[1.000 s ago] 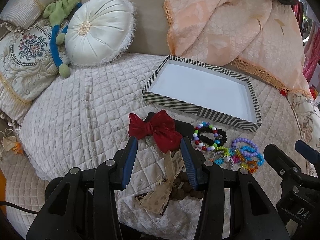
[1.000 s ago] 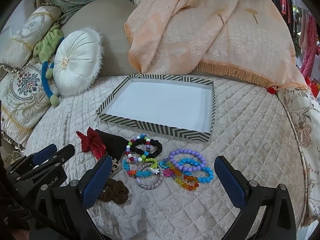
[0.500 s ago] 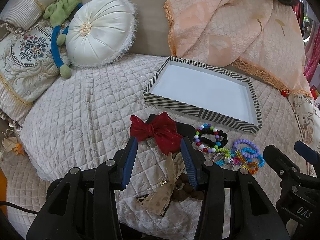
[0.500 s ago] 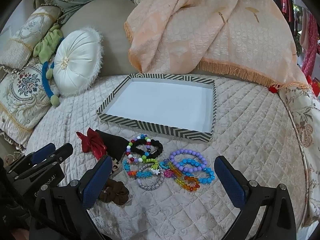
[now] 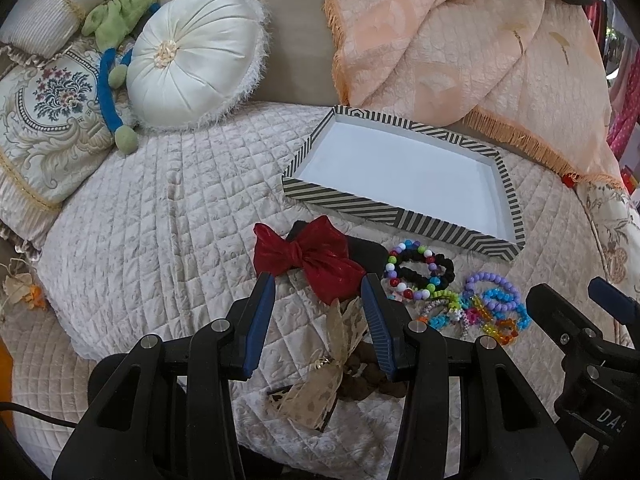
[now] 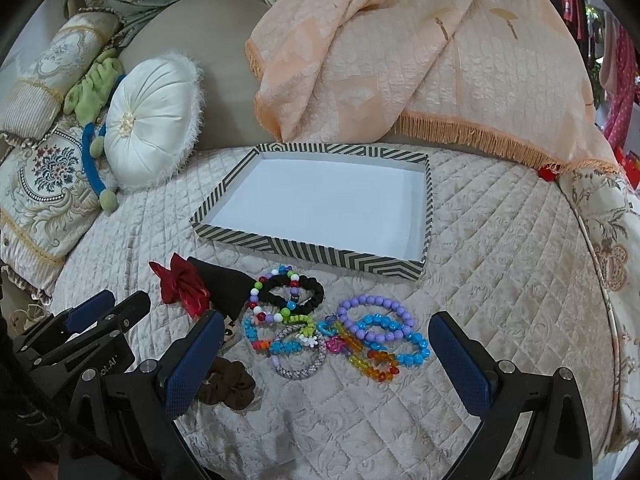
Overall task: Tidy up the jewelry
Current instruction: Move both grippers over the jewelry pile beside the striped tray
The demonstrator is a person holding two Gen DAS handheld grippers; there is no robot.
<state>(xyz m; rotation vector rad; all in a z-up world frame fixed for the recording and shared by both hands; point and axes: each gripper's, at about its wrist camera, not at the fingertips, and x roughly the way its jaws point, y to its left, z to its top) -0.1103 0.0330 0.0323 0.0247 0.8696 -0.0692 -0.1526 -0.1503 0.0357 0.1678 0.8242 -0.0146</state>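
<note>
A striped tray with a white floor (image 5: 496,168) (image 6: 427,216) lies empty on the quilted bed. In front of it lie a red bow (image 5: 316,256) (image 6: 182,284), a black scrunchie with coloured beads (image 5: 420,270) (image 6: 290,294), purple (image 6: 374,308) and blue (image 6: 394,338) bead bracelets, a beige lace bow (image 5: 324,372) and a brown scrunchie (image 6: 230,386). My left gripper (image 5: 318,300) is open and empty, just short of the red bow and over the lace bow. My right gripper (image 6: 326,338) is wide open and empty over the bracelet pile.
A round white cushion (image 5: 192,60) (image 6: 150,124), patterned pillows (image 5: 44,120) and a green-blue plush toy (image 5: 114,60) lie at the back left. A peach fringed blanket (image 5: 460,48) (image 6: 400,48) is draped behind the tray. The bed edge curves down at the right (image 6: 592,264).
Both grippers have barely moved; the views shift slightly. Nothing was picked up or let go.
</note>
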